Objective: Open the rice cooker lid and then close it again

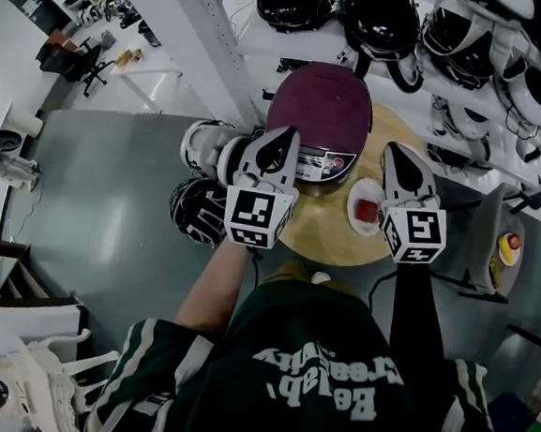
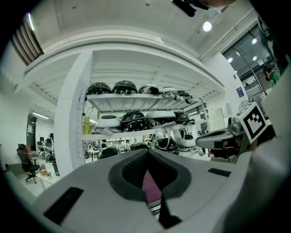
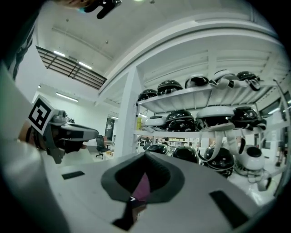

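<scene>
The rice cooker (image 1: 320, 106) has a maroon lid that lies down and a silver control panel at its front. It stands on a round wooden table (image 1: 329, 242). My left gripper (image 1: 284, 136) is shut and empty, its tip over the cooker's front left edge; I cannot tell if it touches. My right gripper (image 1: 393, 151) is shut and empty, just right of the cooker. In the left gripper view the closed jaws hide most of the maroon lid (image 2: 150, 184), and the right gripper (image 2: 217, 136) shows alongside. The right gripper view shows a sliver of lid (image 3: 142, 188) and the left gripper (image 3: 75, 133).
A small white dish (image 1: 364, 209) with something red in it lies on the table between the grippers. Two helmets (image 1: 198, 211) sit left of the table. A white shelf (image 1: 391, 23) full of helmets stands right behind the cooker. A red button box (image 1: 509, 246) lies at right.
</scene>
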Demonstrator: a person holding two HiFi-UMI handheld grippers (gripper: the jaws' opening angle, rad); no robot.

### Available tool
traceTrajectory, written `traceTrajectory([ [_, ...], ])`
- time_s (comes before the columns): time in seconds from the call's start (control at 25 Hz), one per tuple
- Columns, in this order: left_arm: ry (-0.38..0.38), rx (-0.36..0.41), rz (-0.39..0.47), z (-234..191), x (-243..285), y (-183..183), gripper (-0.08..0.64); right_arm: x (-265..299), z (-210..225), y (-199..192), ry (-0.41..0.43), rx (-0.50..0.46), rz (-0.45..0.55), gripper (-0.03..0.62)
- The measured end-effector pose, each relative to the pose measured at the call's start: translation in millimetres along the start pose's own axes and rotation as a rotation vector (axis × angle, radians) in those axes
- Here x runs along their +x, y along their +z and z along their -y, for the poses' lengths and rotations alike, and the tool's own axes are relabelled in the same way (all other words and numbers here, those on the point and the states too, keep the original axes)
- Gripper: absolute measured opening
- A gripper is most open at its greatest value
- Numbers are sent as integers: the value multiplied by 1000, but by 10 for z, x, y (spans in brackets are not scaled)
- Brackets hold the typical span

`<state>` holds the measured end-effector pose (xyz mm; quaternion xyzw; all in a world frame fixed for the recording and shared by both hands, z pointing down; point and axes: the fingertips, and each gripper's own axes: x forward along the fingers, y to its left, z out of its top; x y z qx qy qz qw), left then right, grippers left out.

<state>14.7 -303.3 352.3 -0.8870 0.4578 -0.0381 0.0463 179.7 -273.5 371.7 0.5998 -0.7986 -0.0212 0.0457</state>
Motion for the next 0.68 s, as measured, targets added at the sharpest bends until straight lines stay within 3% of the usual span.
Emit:
traceTrajectory([
  [0.68, -23, 1, -9, 80, 3, -59, 2, -30, 32, -49, -17, 17, -8, 3],
])
